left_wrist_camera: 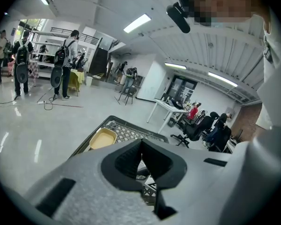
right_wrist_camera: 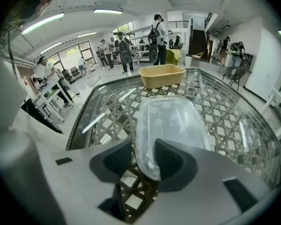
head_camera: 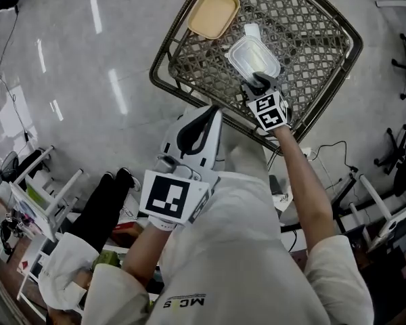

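Clear container pinched at its near rim by right gripper, on lattice table. Left gripper has its jaws together, empty. Looks like the grasp step; next move needs a level lift.

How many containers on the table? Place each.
2. A yellow container at the table's far edge; a clear container nearer, rim between the right gripper's jaws. A white thing behind it is unclear.
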